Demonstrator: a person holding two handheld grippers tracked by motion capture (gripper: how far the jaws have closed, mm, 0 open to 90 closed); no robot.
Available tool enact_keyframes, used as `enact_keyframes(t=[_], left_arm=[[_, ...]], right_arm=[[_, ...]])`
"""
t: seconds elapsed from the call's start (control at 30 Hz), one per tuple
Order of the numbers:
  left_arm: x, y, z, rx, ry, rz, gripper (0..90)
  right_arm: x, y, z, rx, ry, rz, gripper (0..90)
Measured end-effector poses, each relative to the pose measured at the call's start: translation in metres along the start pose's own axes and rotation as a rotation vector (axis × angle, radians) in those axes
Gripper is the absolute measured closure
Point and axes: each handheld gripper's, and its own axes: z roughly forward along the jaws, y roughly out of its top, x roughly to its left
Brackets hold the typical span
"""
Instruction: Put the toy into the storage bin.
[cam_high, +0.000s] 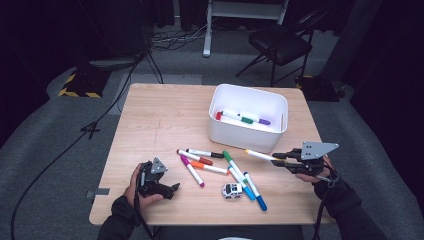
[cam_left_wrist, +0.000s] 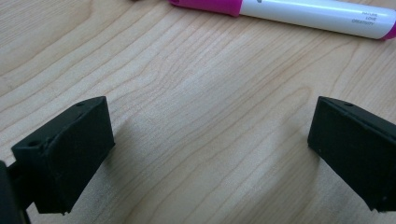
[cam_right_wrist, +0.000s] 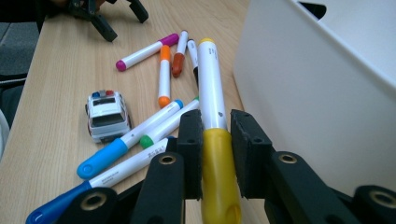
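Jaws clamped tight on the yellow marker, that's the right gripper, pinching it near the yellow cap end with the white barrel sticking out ahead. From the high view the yellow marker is held level just above the table, pointing toward the left side, right beside the front wall of the white bin, with the right gripper off the bin's front right corner. Inside that bin lie a few markers already, red, green and purple caps showing.

Out on the wood, a loose scatter of markers sits in front of the bin: black, brown, orange, pink, green and two blue ones, some crossing each other. A little toy police car stands just beside the blue pair, near the front edge.

Over on the other side, the left gripper rests low at the table, well apart from the bin, jaws spread wide with nothing but bare wood between them. Its own camera catches the pink marker lying just ahead of the open jaws, untouched.
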Motion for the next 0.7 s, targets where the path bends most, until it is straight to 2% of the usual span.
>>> enact_keyframes(t=[0.2,0.37,0.63,0.7], left_arm=[[0.000,0.000,0.000,0.000,0.000,0.000,0.5],[0.000,0.000,0.000,0.000,0.000,0.000,0.5],[0.000,0.000,0.000,0.000,0.000,0.000,0.5],[0.000,0.000,0.000,0.000,0.000,0.000,0.5]], right_arm=[[-0.002,0.022,-0.005,-0.041,0.005,-0.037,74.4],[-0.005,0.038,-0.009,-0.051,-0.003,-0.057,74.4],[-0.013,0.060,-0.015,-0.063,-0.026,-0.083,74.4],[-0.016,0.064,-0.015,-0.078,-0.031,-0.075,74.4]])
